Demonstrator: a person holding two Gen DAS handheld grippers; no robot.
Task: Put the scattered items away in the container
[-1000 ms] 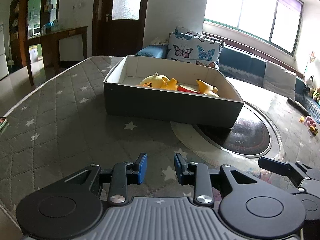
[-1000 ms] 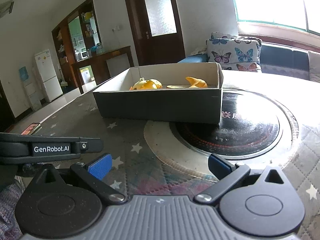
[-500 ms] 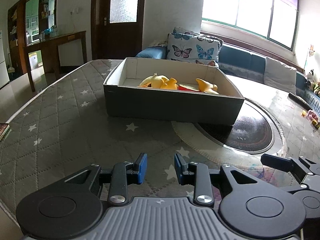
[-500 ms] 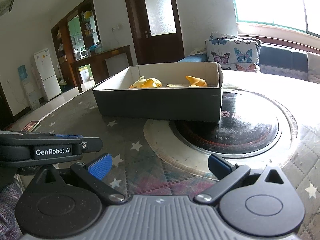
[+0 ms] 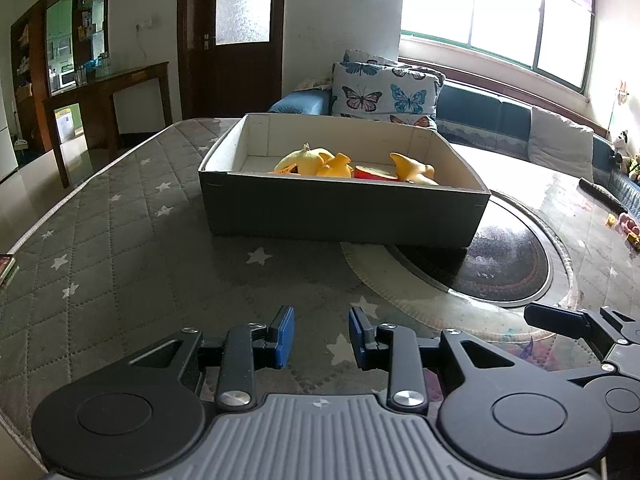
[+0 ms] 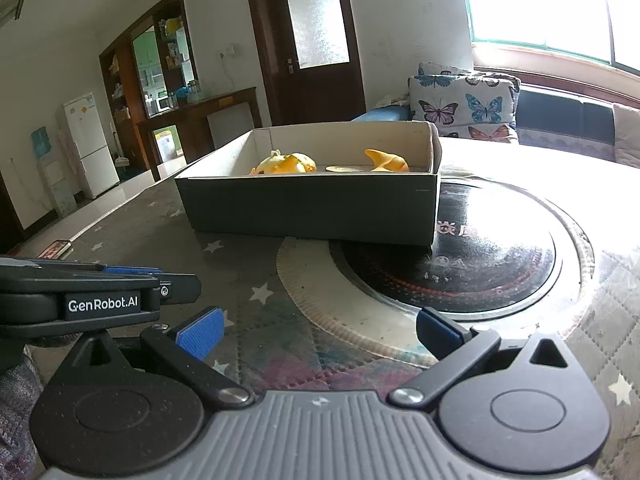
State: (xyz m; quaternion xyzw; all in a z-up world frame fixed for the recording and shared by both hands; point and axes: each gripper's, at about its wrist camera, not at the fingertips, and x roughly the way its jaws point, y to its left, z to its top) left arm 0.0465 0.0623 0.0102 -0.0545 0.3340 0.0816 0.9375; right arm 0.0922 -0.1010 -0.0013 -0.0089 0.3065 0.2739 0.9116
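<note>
A living room, bright windows on the right, and a grey star-quilted tabletop [image 5: 120, 248] running out under both cameras. The dark box [image 5: 344, 210] sits ahead, its near right corner overlapping the round black hotplate [image 6: 472, 264]. From the left wrist we look down into it: yellow toy pieces [image 5: 316, 160], a red slice [image 5: 374, 173] between them, another yellow piece [image 5: 412, 168] on the right. The right wrist sits lower, so the red slice is hidden behind the wall; this side instead picks up a white fridge [image 6: 90, 144] and the other tool's "GenRobot.AI" label. The left gripper [image 5: 321, 336] hovers low over the cloth, blue pads a narrow gap apart, nothing between them. The right gripper [image 6: 316, 330] is spread wide, also empty. Compared with a second ago, the box looks a touch farther off in the left view; both jaw gaps are unchanged.
</note>
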